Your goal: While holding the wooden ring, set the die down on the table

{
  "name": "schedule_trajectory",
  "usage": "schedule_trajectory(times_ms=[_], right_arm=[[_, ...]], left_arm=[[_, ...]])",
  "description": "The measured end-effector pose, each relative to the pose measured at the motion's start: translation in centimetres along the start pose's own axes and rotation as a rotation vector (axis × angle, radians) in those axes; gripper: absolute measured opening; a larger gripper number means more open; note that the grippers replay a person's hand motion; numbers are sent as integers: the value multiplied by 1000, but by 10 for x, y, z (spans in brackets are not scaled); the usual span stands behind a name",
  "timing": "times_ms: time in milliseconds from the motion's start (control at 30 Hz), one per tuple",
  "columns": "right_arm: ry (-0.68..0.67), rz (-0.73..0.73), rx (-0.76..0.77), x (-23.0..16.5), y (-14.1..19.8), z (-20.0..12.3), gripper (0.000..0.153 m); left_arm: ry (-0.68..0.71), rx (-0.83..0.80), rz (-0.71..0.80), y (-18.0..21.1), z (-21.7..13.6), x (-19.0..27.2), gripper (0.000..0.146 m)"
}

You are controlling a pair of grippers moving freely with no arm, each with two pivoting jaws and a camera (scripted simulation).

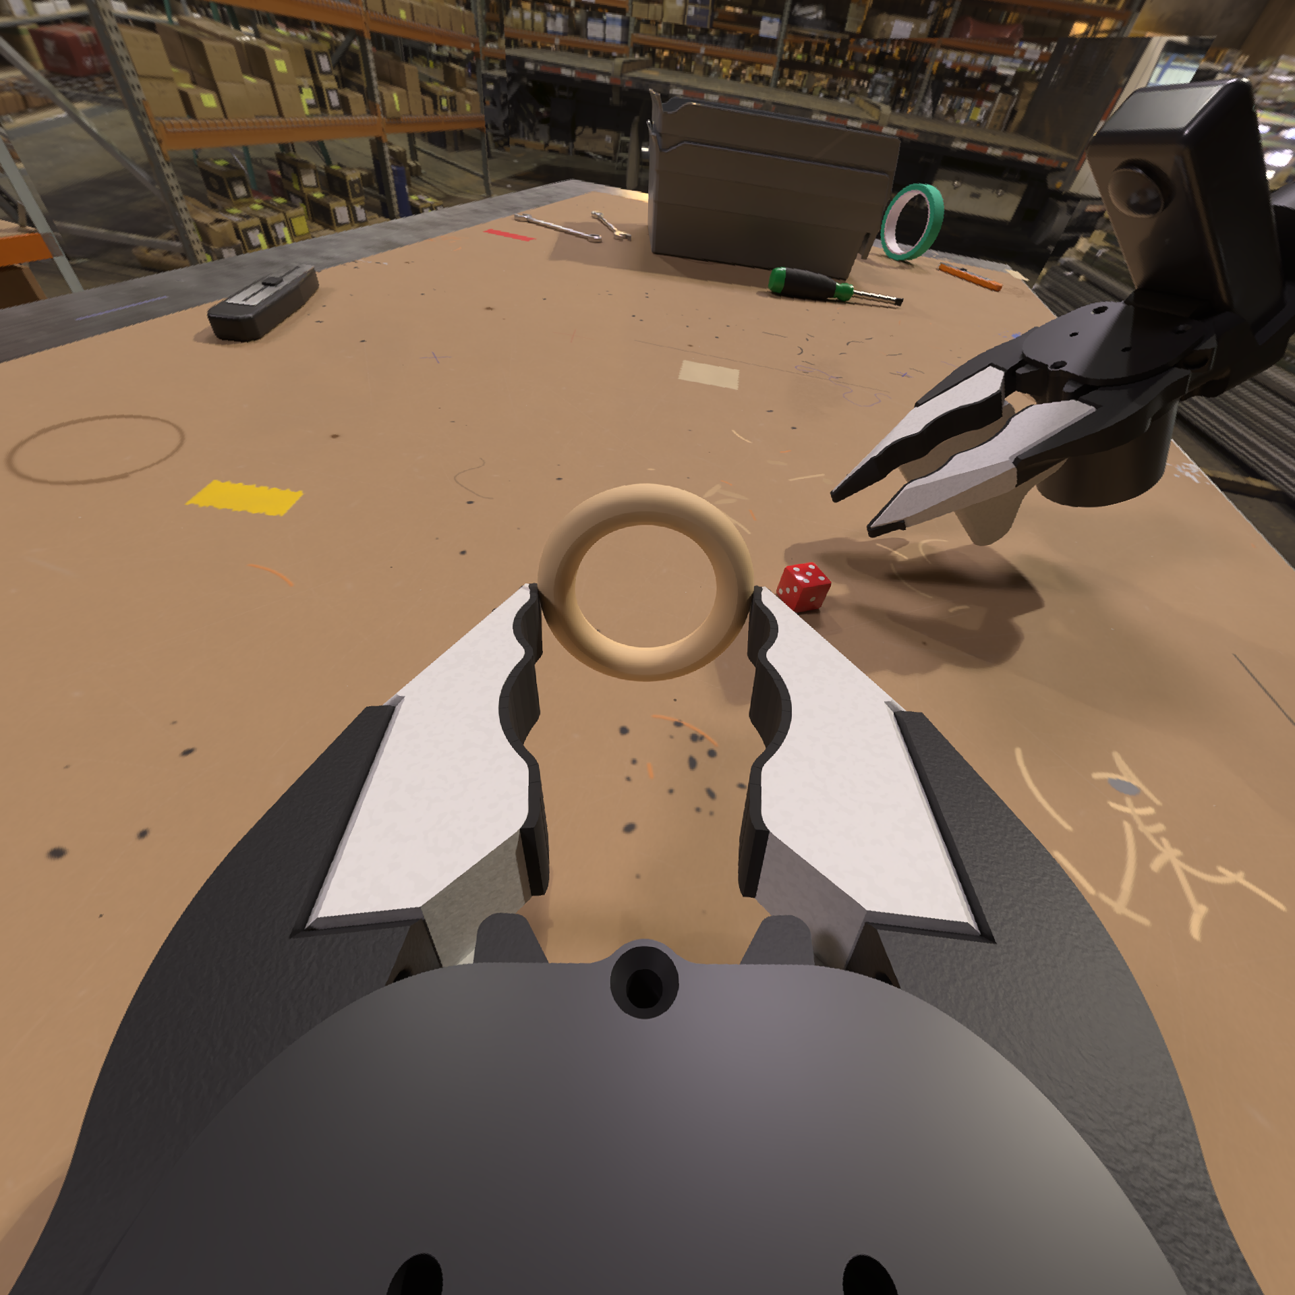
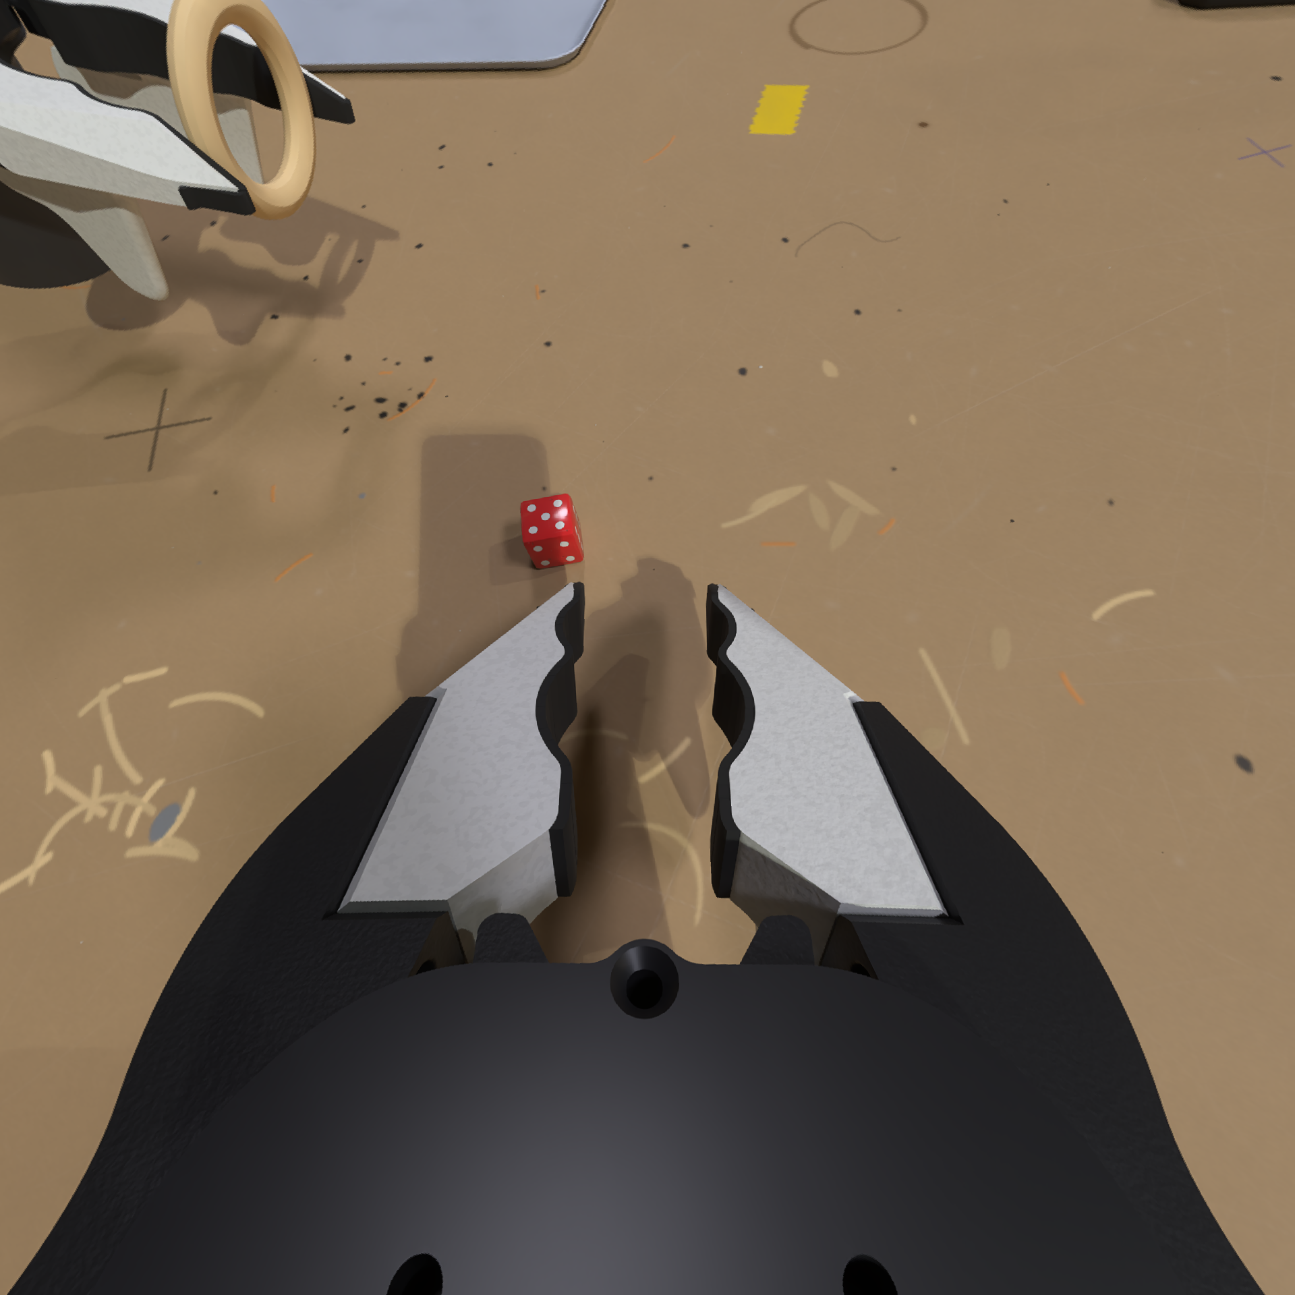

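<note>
A: What is your left claw [image 1: 645, 592] doing?

B: It is clenched on the wooden ring [image 1: 645, 581]. My 2 fingertips press the ring's outer rim from either side, and the ring stands upright on edge between them, above the counter [image 1: 420, 420].

A: And your right claw [image 2: 645, 588]?

B: Released. Its fingers stand apart with nothing between them, tips hanging just above the counter.

A: Where is the die?

B: The red die [image 2: 551, 530] with white pips sits on the counter, just past my right claw's left fingertip and a little to the left of it, apart from both fingers. From my left wrist view it lies just right of the ring, low beside my left claw's right fingertip.

A: Anything else on the counter?

B: At the far end, a dark bin [image 1: 764, 189], a green roll of tape [image 1: 911, 221] standing on edge, a green-handled screwdriver [image 1: 830, 287], 2 wrenches [image 1: 571, 228], and a black case [image 1: 263, 301] off to the left. A yellow patch of tape [image 1: 245, 497] lies nearer.
</note>
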State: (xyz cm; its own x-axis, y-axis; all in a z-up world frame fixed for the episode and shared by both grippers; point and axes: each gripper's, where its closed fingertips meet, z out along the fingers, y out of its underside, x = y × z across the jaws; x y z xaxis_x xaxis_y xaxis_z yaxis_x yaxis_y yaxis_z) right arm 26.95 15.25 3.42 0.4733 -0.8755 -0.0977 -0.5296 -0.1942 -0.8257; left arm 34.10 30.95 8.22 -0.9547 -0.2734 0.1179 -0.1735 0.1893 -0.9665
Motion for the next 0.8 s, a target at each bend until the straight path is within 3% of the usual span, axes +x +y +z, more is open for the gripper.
schedule_trajectory(times_ms=[800], right_arm=[[-31, 45, 39, 1, -3, -4, 31]], left_arm=[[4, 3, -16, 0, 0, -1, 59]])
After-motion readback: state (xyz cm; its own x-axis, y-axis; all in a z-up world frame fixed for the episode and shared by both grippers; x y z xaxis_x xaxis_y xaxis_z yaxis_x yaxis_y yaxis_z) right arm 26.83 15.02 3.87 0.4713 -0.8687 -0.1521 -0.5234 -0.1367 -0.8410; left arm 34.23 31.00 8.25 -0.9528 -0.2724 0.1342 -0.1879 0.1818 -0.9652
